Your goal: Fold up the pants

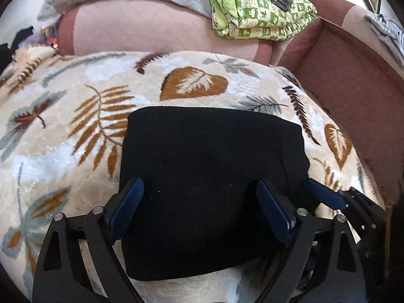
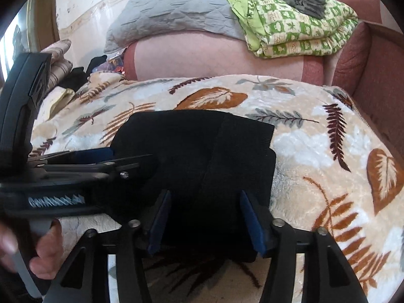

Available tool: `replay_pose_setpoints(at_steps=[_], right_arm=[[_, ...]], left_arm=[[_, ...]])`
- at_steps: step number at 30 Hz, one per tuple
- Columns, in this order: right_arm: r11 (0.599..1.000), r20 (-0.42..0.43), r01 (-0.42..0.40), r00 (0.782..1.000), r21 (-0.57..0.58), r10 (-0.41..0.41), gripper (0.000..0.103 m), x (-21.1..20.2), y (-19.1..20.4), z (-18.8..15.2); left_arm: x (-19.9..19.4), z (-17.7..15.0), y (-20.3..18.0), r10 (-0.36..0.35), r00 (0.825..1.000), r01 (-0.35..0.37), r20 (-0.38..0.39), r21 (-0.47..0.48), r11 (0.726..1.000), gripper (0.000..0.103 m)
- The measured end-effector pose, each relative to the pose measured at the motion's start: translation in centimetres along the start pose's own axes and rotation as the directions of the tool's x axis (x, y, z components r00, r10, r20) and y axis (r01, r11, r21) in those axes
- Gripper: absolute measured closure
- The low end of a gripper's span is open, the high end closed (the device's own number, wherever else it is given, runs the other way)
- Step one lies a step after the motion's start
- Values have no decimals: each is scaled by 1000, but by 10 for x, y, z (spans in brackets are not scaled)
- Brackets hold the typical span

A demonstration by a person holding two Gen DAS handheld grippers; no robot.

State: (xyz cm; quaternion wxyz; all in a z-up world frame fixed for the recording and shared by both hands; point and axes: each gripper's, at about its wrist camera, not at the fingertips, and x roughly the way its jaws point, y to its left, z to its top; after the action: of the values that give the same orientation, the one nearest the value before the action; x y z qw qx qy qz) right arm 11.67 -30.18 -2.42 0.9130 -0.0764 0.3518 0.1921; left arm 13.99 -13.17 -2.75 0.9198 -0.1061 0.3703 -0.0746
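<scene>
The black pants [image 1: 209,176] lie folded into a thick rectangle on the leaf-patterned blanket [image 1: 75,131]; they also show in the right wrist view [image 2: 202,156]. My left gripper [image 1: 202,202] is open just above the fold's near part, with its blue pads [image 1: 128,202] wide apart. My right gripper [image 2: 205,217] is open over the fold's near right side. Its fingers [image 1: 323,193] show at the fold's right edge in the left wrist view. The left gripper's body [image 2: 63,174] shows at the left of the right wrist view.
A grey quilted pillow [image 2: 176,15] and a folded green patterned blanket [image 2: 298,30] lie on the pink sofa back [image 2: 214,55]. The red-brown armrest [image 2: 373,70] stands at the right. Loose dark clothes [image 2: 83,73] lie at the far left.
</scene>
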Motion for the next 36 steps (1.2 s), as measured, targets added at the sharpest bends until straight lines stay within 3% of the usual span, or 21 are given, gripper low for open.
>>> replay_pose_setpoints(at_steps=[15, 20, 24, 27, 30, 36], right_arm=[[999, 10, 17, 1000, 31, -17, 40, -3, 0, 1], [995, 63, 74, 995, 65, -78, 40, -36, 4, 2], [977, 113, 192, 973, 96, -203, 40, -76, 14, -16], [954, 61, 247, 963, 169, -261, 40, -85, 14, -38], [942, 4, 248, 967, 228, -256, 40, -90, 10, -57], [925, -2, 281, 957, 254, -290, 40, -107, -1, -76]], left_arm=[[-7, 4, -9, 74, 997, -73, -34, 35, 997, 12], [-45, -5, -20, 101, 995, -101, -6, 18, 995, 12], [-80, -17, -38, 150, 986, -155, 65, 65, 986, 12], [-103, -33, -48, 174, 980, -182, 100, 83, 980, 12], [-122, -49, -54, 177, 978, -185, 110, 66, 980, 12], [-153, -69, -65, 192, 969, -202, 154, 50, 978, 12]])
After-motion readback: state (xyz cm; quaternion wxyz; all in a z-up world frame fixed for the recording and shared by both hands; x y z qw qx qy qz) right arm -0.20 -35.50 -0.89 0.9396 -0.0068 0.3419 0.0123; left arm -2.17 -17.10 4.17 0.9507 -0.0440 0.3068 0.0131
